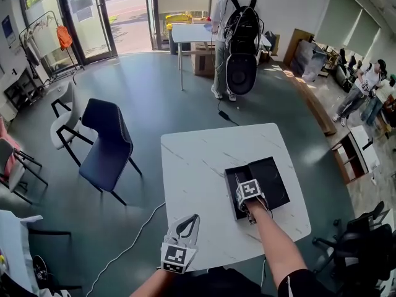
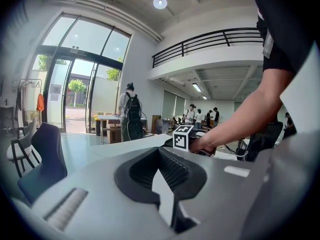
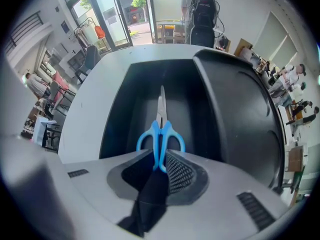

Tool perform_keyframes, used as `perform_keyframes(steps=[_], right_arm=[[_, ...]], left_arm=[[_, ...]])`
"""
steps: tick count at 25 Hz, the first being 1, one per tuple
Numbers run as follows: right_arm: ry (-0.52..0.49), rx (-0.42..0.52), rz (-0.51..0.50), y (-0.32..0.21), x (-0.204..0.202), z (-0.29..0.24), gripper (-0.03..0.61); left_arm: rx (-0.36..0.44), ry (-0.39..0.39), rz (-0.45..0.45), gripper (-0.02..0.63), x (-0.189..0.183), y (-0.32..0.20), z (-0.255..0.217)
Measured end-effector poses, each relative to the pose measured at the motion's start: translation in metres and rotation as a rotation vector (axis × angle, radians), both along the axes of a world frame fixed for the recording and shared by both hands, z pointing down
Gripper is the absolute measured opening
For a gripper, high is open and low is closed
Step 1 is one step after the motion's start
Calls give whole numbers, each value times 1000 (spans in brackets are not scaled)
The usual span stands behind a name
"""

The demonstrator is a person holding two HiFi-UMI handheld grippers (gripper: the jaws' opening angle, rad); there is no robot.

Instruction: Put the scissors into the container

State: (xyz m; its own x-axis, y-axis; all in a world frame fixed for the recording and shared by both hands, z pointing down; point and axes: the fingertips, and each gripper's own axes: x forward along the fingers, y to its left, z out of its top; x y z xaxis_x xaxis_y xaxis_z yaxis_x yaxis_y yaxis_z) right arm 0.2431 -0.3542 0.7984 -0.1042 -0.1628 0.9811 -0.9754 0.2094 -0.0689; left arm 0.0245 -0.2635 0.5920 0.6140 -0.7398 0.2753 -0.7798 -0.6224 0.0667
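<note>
Right gripper: jaws clamped on the blue handles of the scissors. The scissors' long axis runs straight ahead of the jaws, blades pointing away, held over the open left compartment of the black container. The coming move appears to be a short lowering and release.

Left gripper: jaw tips together and empty, near the edge of the white table, well apart from the container.

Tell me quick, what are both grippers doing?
Left gripper: closed, holding nothing.
Right gripper: closed on the blue scissors, over the black container.
</note>
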Motion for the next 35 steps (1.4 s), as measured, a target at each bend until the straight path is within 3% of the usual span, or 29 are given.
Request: perform_keyframes(steps=[6,12,18,25,30,35], right_arm=[[-13,99,21,-9,-5,-30,98],[-43,281,-19,-17,-19,-93,70],[-54,591,-41,-9,-32,-183,21],[-69,956,-72,30,-55,-273,8],[-102,1042,-31,59,-58,-290,6],[-149,1158,-12,84,-61,-306,6]], left_arm=[[-16,25,2,9,1,2,0],[-29,56,8,8,1,-1,-2],[3,46,-5,9,-6,-9,-13],[56,41,-28,9,-10,-16,-32],[127,15,-16,9,-8,-18,-54],[114,47,-28,9,-3,-19,-65]])
